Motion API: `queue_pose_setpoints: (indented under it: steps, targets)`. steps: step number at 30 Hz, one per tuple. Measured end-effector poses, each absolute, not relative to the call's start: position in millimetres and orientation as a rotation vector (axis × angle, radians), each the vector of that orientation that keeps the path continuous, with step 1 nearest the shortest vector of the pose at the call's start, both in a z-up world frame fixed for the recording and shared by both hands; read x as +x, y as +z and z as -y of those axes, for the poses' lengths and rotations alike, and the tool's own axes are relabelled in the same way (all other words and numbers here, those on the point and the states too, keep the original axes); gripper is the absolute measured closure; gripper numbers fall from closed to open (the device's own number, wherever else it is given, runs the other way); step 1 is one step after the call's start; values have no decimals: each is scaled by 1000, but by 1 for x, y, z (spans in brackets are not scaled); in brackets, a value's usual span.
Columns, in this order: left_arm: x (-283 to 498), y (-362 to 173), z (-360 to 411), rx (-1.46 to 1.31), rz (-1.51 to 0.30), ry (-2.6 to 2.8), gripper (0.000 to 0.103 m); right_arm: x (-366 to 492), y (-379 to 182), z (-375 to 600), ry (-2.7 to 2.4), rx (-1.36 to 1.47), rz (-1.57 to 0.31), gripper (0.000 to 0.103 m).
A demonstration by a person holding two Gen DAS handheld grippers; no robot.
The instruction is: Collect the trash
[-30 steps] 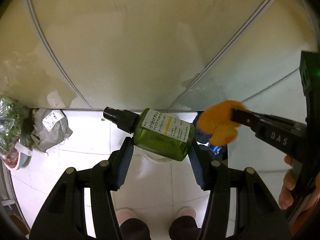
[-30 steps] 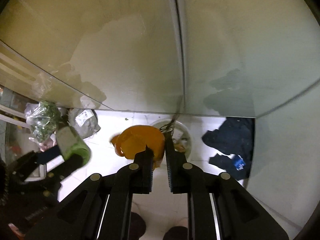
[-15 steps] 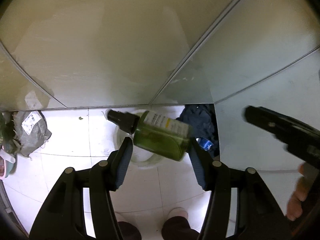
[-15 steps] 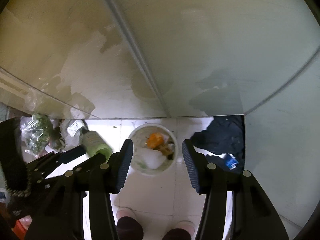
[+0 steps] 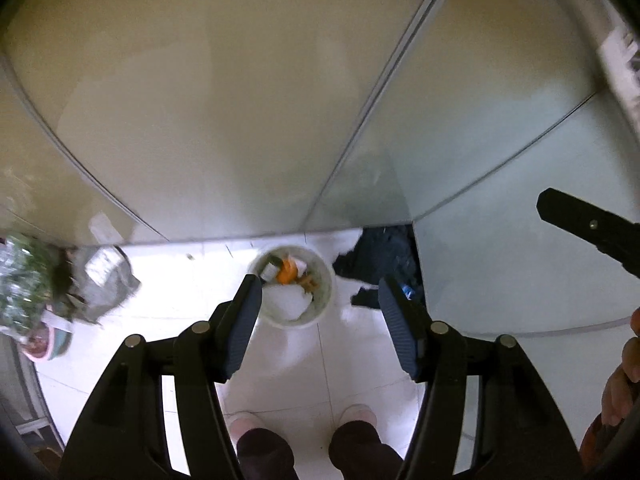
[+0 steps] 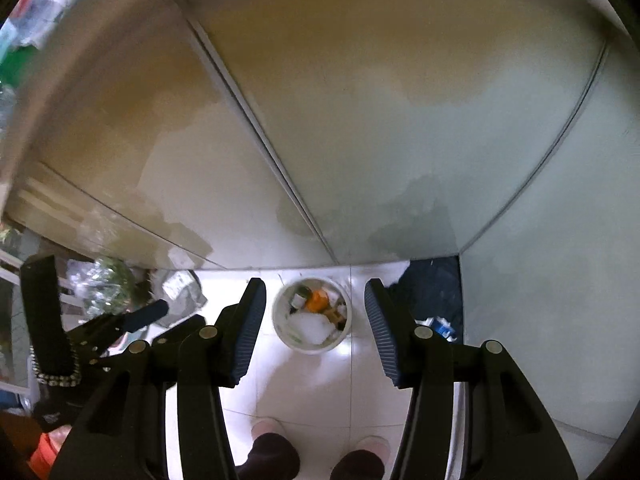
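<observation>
Both grippers pointed steeply down with nothing between their blue ribbed pads. Seen from its own camera, the left gripper [image 5: 320, 286] had its jaws standing well apart and empty. The right gripper [image 6: 315, 292] was likewise spread and empty in its own view.

Nearest the cameras, below the jaws, stood the person's two feet in pale slippers [image 5: 358, 414] and dark trouser legs, on white floor tiles [image 5: 352, 360].

Farther on, between the fingers, stood the bin [image 5: 326, 300], a round white bucket with an open top. It held a clump of white crumpled stuff [image 6: 310, 327] toward the near side, an orange piece [image 6: 317, 300] at the middle, and behind that what might have been a green bottle with a pale label [image 6: 299, 298]; the picture was too small to be sure. No lettering on that label could be read.

Left of the bin lay a grey bag [image 5: 106, 280] with a white tag, its print blurred, and beyond it a clear bag of greens [image 5: 24, 276]. Right of the bin lay a heap of dark cloth [image 5: 384, 256] against the pale panels [image 5: 240, 120] that rose behind everything.
</observation>
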State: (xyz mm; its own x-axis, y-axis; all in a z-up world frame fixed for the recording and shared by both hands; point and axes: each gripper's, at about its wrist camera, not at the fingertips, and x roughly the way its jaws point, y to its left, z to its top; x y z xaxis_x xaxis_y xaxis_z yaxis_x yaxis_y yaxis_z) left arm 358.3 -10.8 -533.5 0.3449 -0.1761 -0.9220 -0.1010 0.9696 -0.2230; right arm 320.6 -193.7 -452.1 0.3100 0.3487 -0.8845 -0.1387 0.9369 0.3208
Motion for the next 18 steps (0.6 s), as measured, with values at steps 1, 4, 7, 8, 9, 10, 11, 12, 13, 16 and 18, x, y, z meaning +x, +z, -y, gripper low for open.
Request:
queue_pose_setpoints:
  steps: [1, 4, 7, 8, 9, 10, 11, 12, 13, 16, 18]
  targets:
    - [355, -509, 11, -252, -1197, -42, 43, 318, -432, 196, 328, 192, -1195, 55]
    - [339, -431, 11, -251, -1113, -24, 43, 308, -365, 208, 353, 177, -1124, 55]
    - [317, -342, 12, -264, -1001, -9, 43, 293, -292, 224, 375, 164, -1024, 55]
    - [309, -319, 13, -264, -966, -4, 43, 286, -263, 230, 387, 163, -980, 55]
    - [299, -289, 15, -261, -921, 8, 43, 278, -234, 235, 399, 162, -936, 55]
    - [288, -261, 15, -257, -877, 21, 43, 270, -211, 238, 410, 156, -898, 55]
    - [276, -230, 17, -249, -827, 35, 43, 263, -191, 241, 416, 149, -864, 55]
    - [268, -210, 20, -243, -797, 43, 43, 253, -166, 245, 420, 140, -816, 55]
    - [257, -188, 22, -237, -757, 49, 43, 243, -147, 246, 422, 132, -777, 55]
    - [223, -131, 26, -229, -654, 44, 43, 218, -103, 248, 421, 112, -679, 55]
    - [200, -105, 25, -216, -600, 41, 43, 198, -82, 248, 425, 115, -637, 55]
